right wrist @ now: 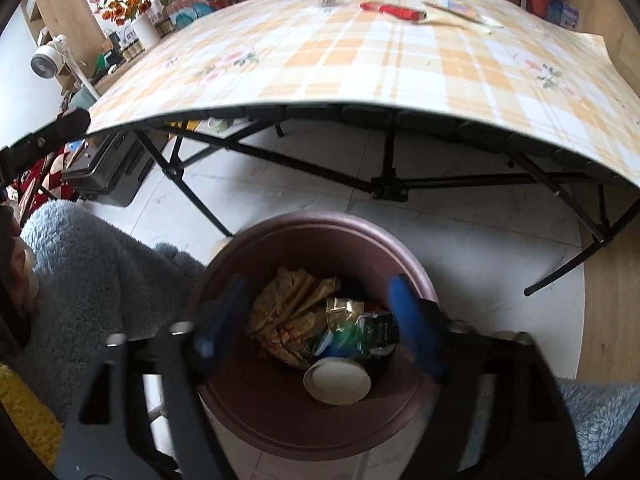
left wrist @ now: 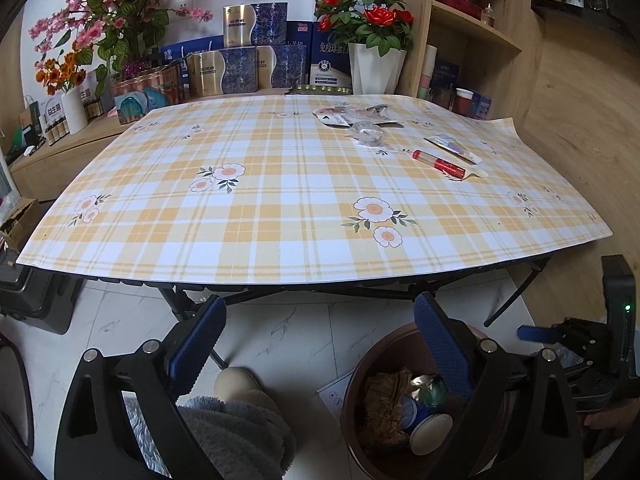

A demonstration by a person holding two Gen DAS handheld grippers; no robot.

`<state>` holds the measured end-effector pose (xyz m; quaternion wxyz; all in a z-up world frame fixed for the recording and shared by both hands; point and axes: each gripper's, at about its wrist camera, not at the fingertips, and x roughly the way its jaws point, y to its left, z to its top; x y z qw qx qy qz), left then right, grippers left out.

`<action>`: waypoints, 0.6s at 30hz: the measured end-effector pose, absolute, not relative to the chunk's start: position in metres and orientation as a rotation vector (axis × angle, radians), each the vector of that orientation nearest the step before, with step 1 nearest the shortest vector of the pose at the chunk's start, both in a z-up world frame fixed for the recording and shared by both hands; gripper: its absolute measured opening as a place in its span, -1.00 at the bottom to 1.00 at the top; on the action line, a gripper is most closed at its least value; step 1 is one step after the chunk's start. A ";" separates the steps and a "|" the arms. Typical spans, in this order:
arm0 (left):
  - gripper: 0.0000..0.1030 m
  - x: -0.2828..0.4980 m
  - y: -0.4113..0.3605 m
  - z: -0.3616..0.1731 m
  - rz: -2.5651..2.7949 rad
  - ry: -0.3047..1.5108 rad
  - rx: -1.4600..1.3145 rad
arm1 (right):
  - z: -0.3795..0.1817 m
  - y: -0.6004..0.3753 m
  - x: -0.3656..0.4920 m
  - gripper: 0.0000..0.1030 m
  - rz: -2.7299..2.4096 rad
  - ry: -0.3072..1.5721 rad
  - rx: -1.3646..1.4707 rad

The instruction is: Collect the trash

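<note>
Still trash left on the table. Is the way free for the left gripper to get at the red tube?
Probably yes: the left gripper is open and empty, and the red tube lies bare on the tablecloth, nothing between.

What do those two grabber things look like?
Each is a black plastic frame with silver round bolts and two fingers faced with bumpy blue pads. The left gripper sits beside fluffy grey clothing; the right gripper looks the same, and from the left camera shows a small green light.

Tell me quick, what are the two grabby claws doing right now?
Left gripper: open, holding nothing, in front of the table.
Right gripper: open, holding nothing, over the trash bin.
</note>
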<state>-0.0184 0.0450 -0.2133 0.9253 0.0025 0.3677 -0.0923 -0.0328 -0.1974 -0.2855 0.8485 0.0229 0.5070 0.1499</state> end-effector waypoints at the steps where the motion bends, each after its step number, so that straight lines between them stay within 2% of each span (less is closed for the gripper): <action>1: 0.80 -0.018 0.045 -0.213 -0.188 0.754 0.004 | -0.284 -0.198 -0.033 0.80 0.313 1.062 0.051; 2: 0.80 -0.019 0.046 -0.213 -0.187 0.752 0.002 | -0.284 -0.199 -0.032 0.89 0.309 1.056 0.053; 18: 0.80 -0.018 0.050 -0.208 -0.193 0.749 -0.025 | -0.265 -0.212 -0.026 0.89 0.320 0.973 0.141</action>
